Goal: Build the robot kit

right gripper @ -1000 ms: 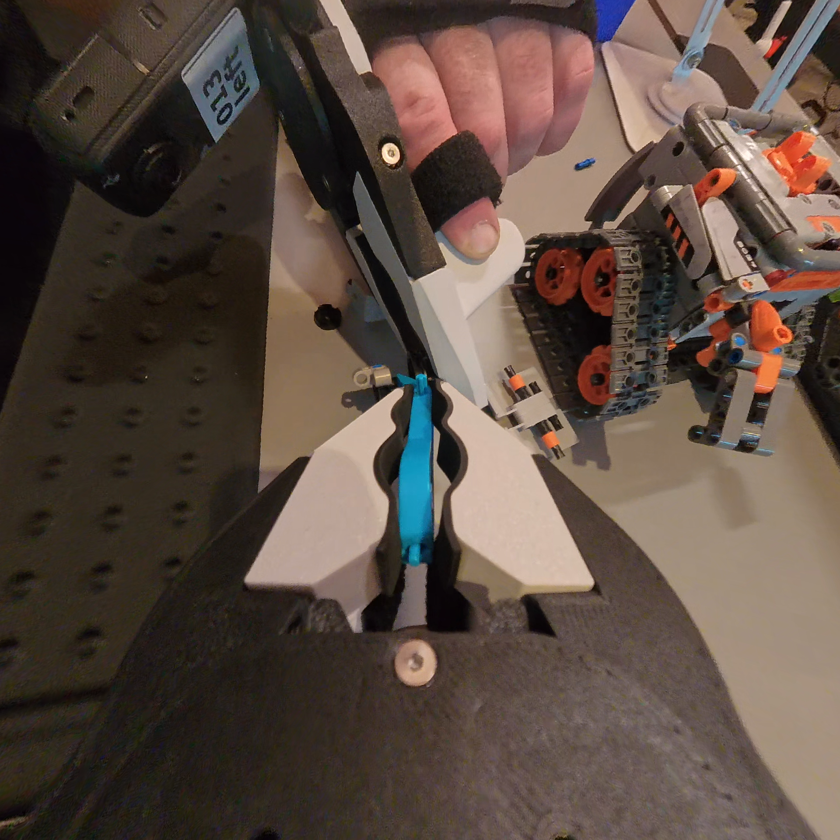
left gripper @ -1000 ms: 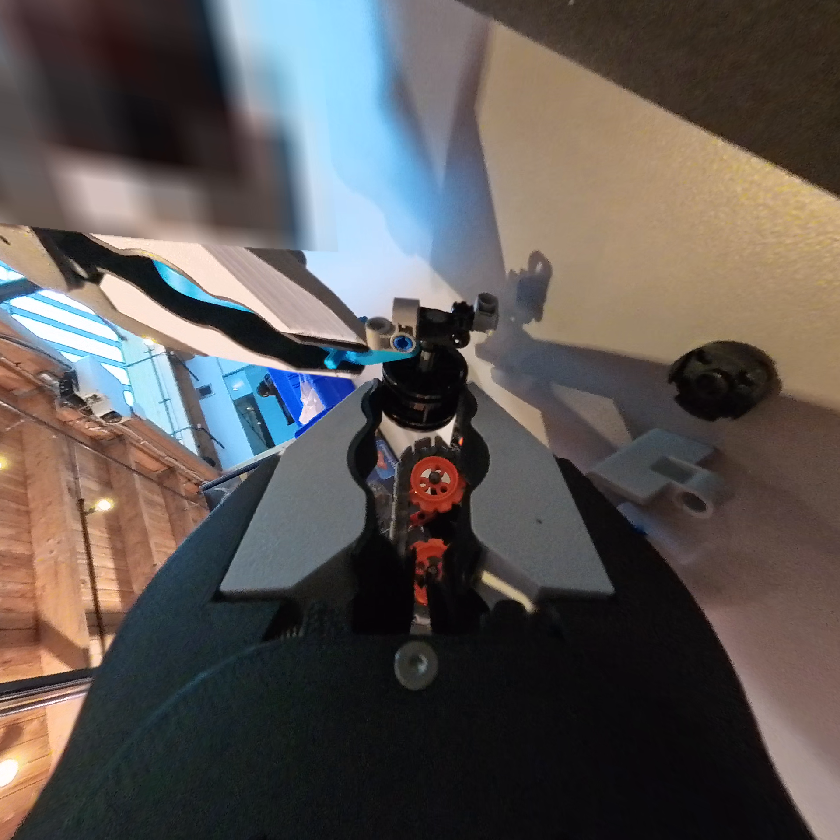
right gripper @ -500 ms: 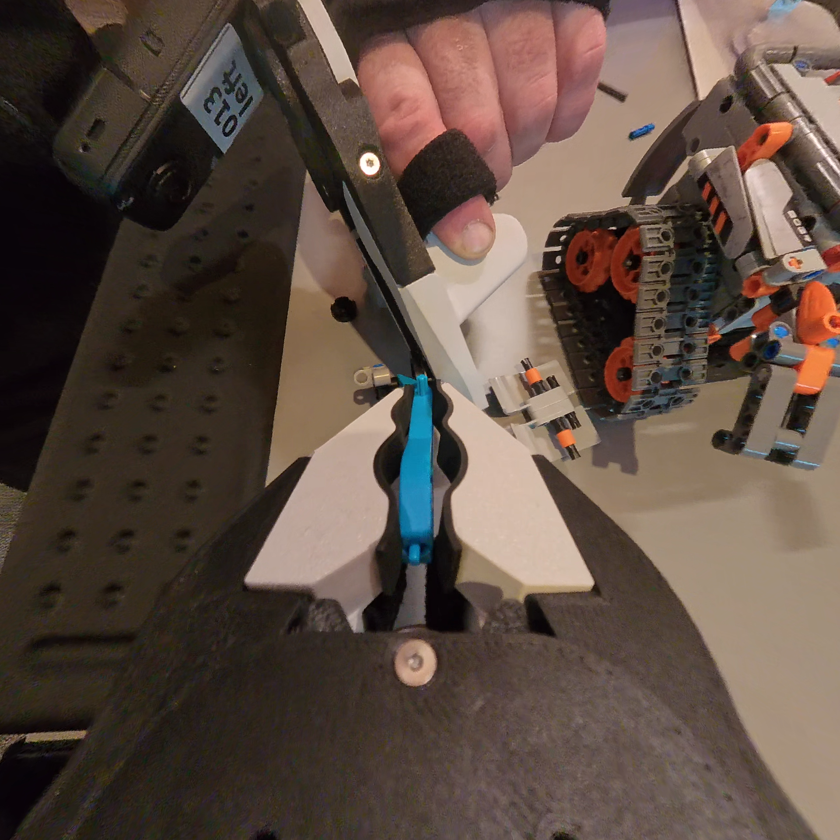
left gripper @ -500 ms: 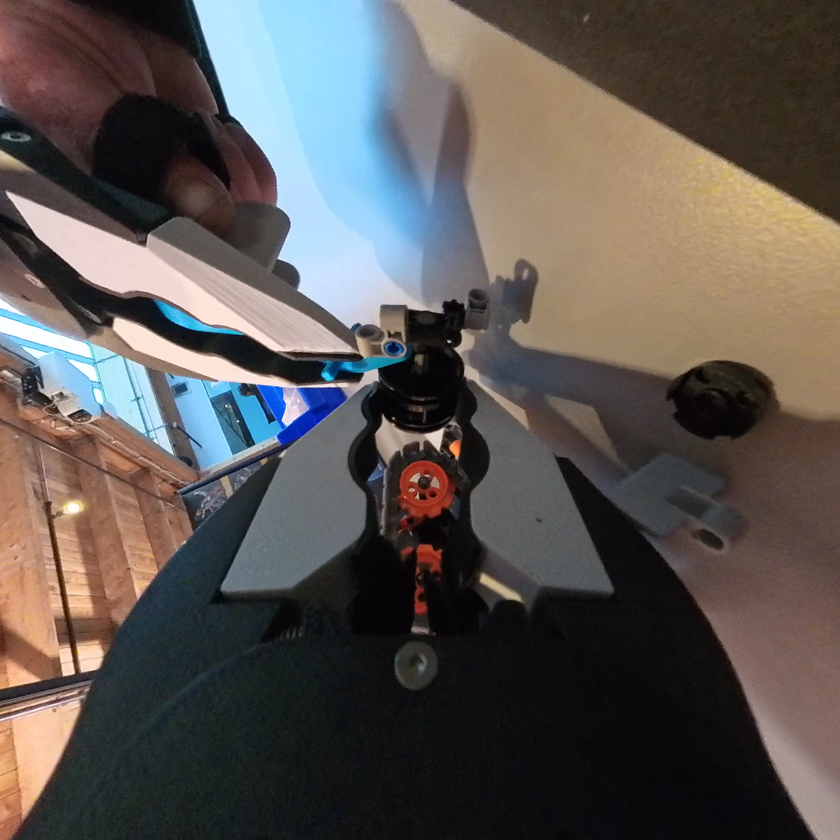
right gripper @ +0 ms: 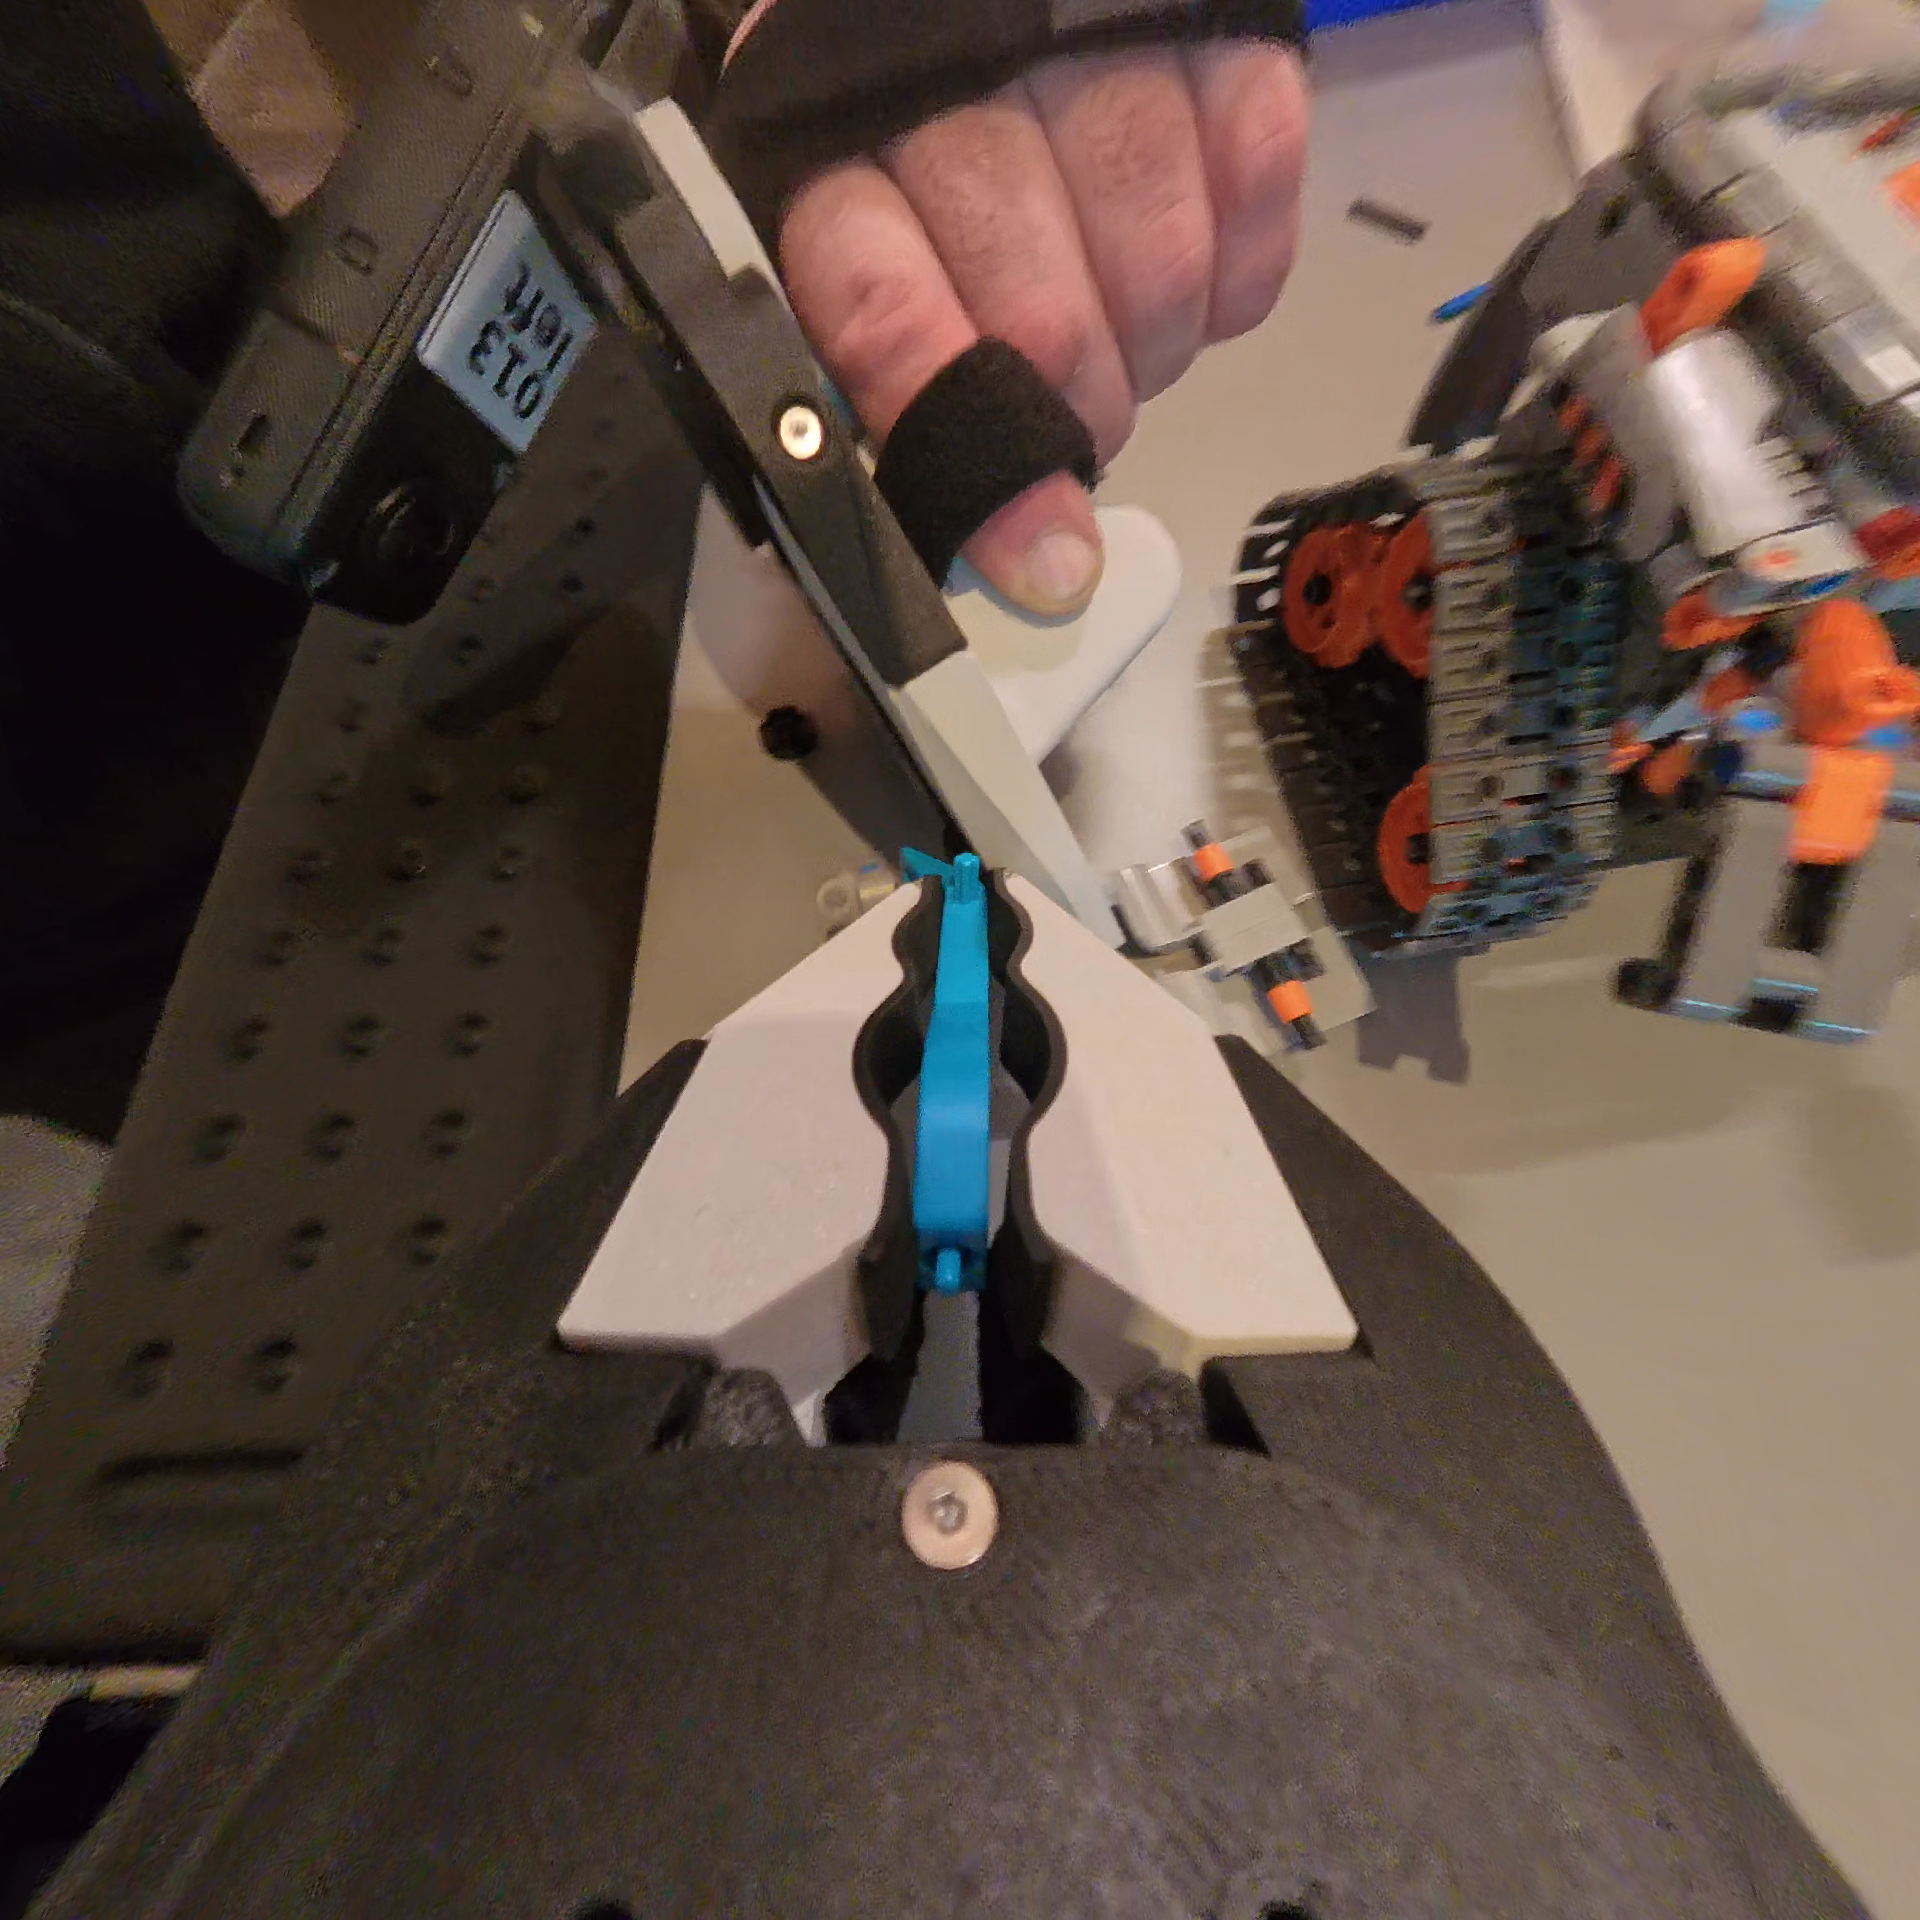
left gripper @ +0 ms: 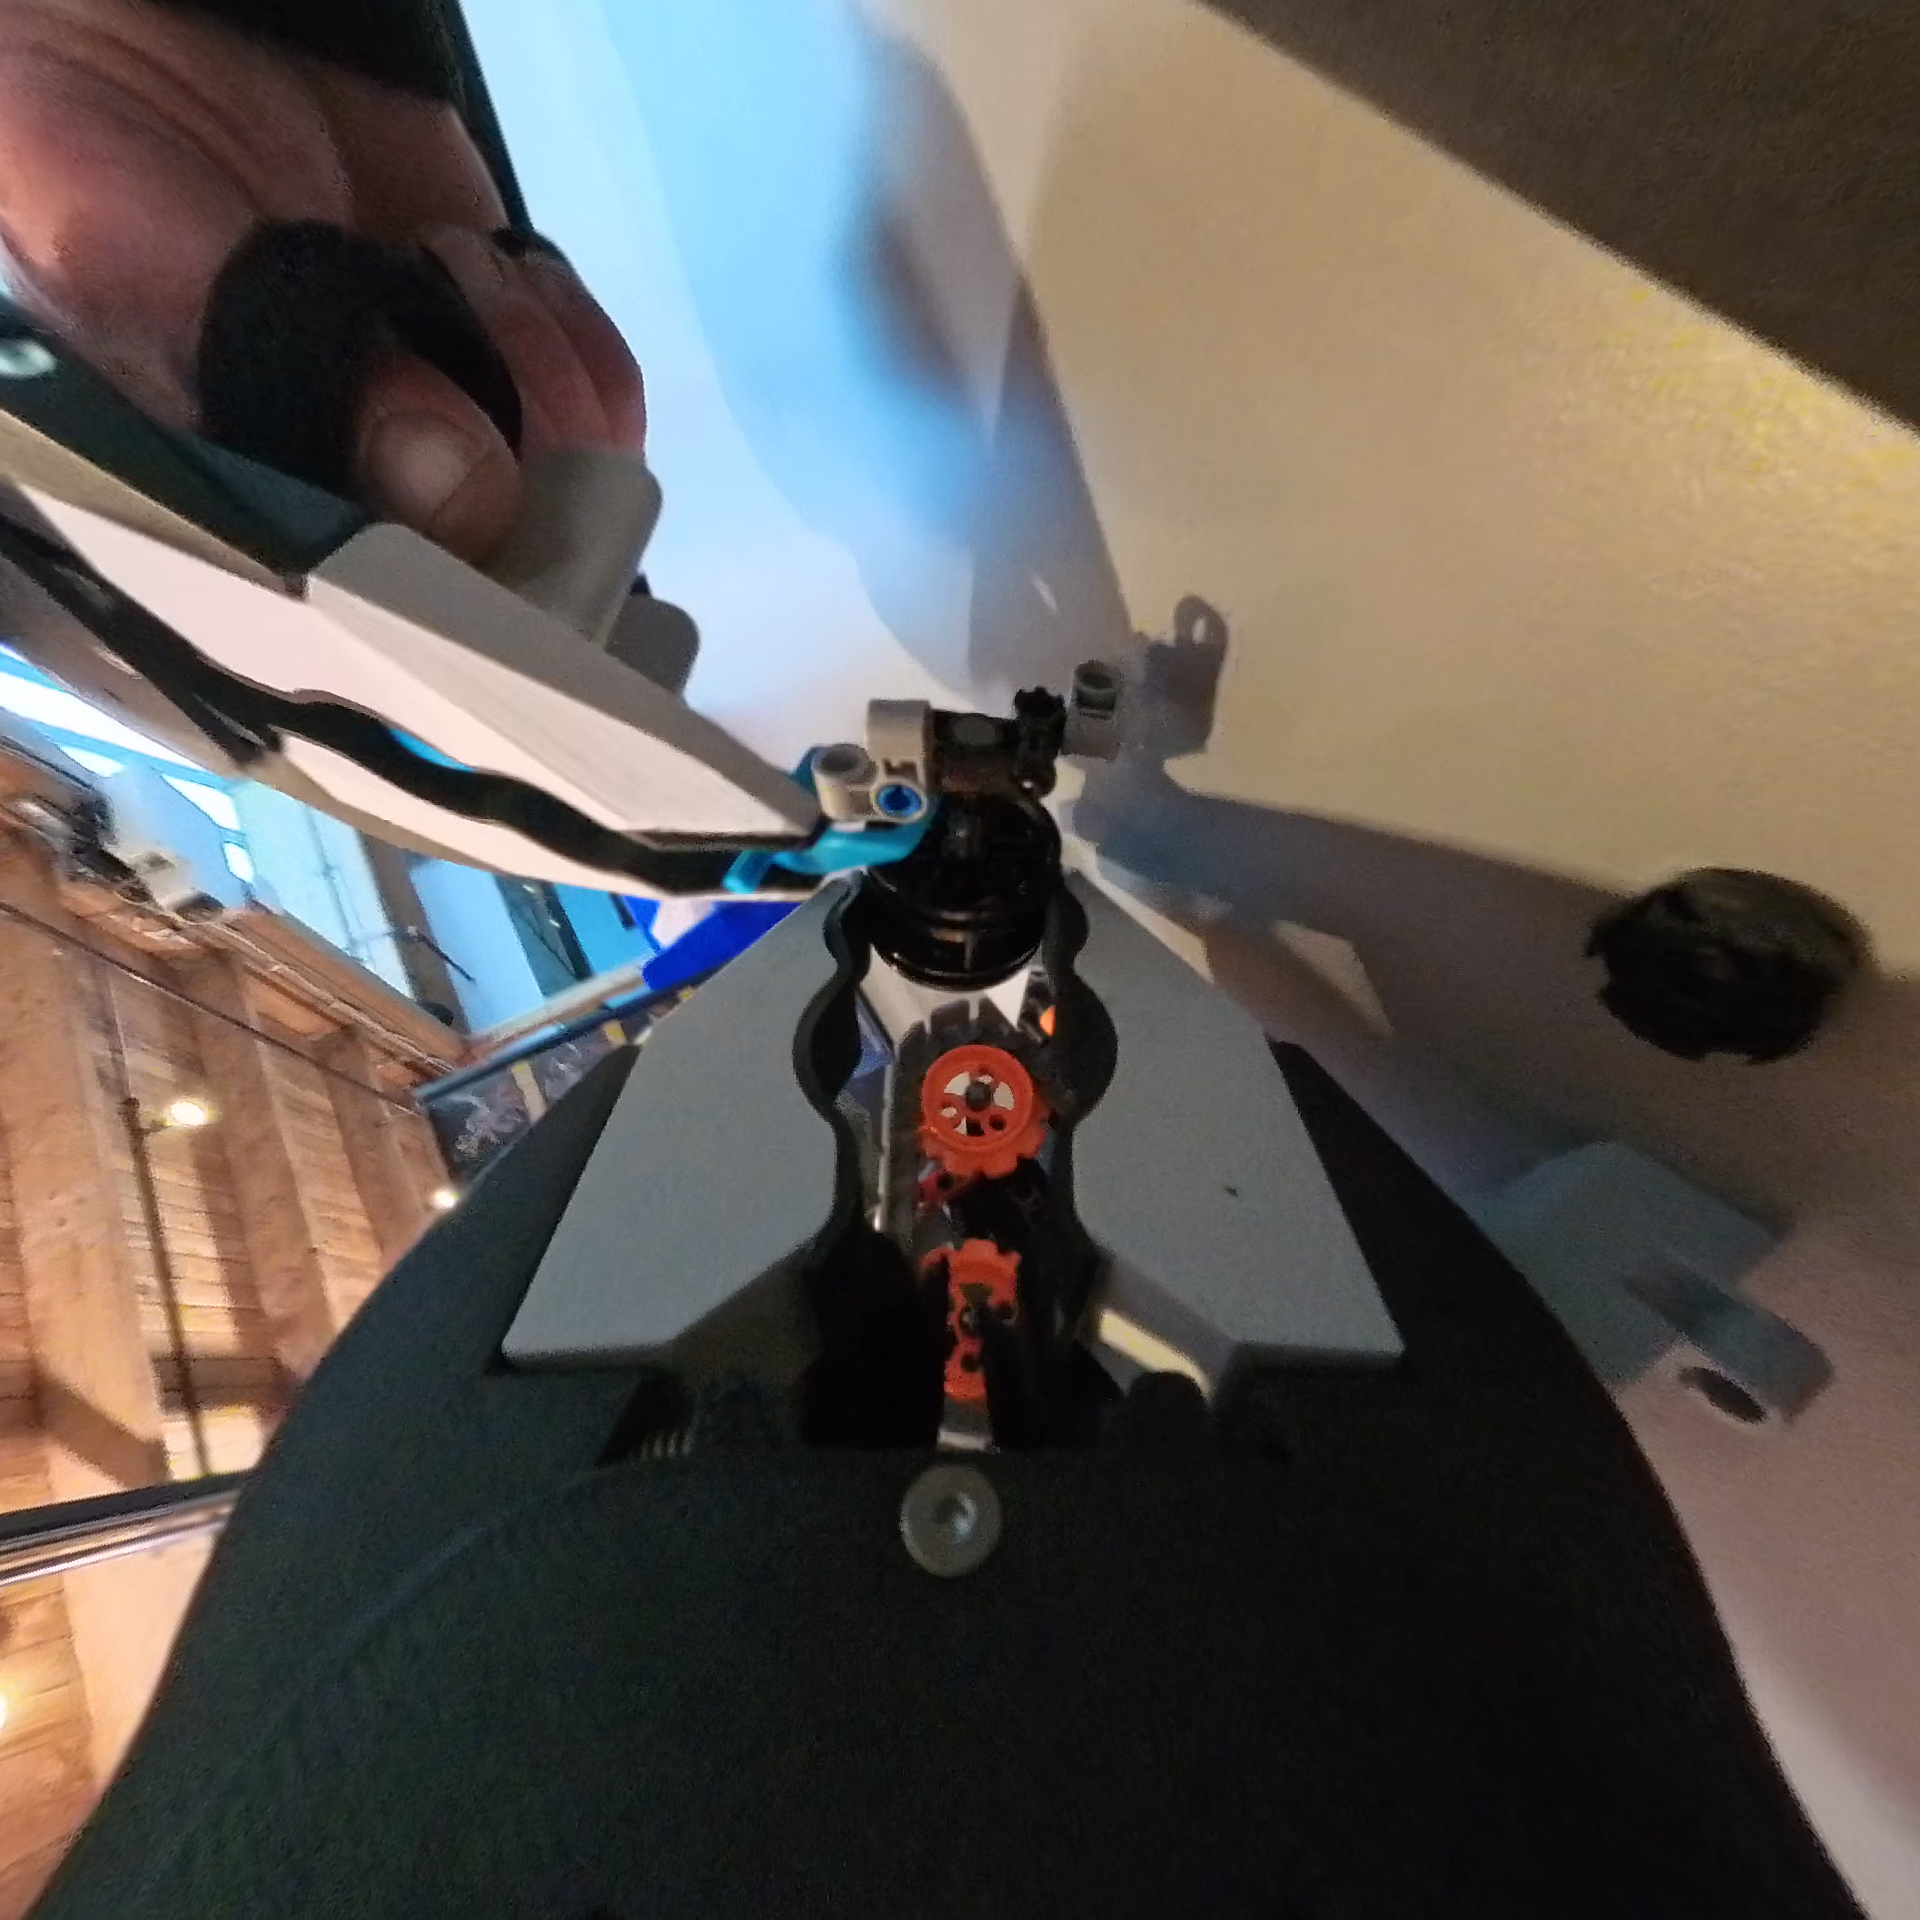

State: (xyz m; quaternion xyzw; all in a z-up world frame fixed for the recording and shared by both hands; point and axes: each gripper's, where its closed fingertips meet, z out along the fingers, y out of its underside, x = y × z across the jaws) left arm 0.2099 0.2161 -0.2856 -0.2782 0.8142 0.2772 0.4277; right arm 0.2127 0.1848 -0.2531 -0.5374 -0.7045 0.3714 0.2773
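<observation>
My left gripper [left gripper: 951, 894] is shut on a small black round part [left gripper: 956, 920] that carries grey connectors [left gripper: 904, 727] at its tip. My right gripper [right gripper: 961, 883] is shut on a thin blue piece [right gripper: 951, 1039], held edge-on between the jaws. In the left wrist view the right gripper [left gripper: 727, 847] comes in from the left, and the blue piece [left gripper: 821, 857] touches the grey connector by a blue pin. In the right wrist view the left gripper [right gripper: 997, 842] slants down from the upper left in a hand [right gripper: 1039, 312]. Its tip meets mine, and the black part is hidden.
A tracked model [right gripper: 1455, 707] with orange wheels stands at the right on the pale table [right gripper: 1558, 1247]. A grey piece with orange and black pins [right gripper: 1247, 935] lies beside it. A black perforated mat [right gripper: 364, 935] is at the left. A black knob [left gripper: 1725, 977] and a grey bracket [left gripper: 1621, 1257] lie on the table. There is about 4 cm between the tips of the two grippers.
The right gripper has closed in on the left one, bringing the blue piece's end up to the grey connector. The tracked model has slid right in the right wrist view.
</observation>
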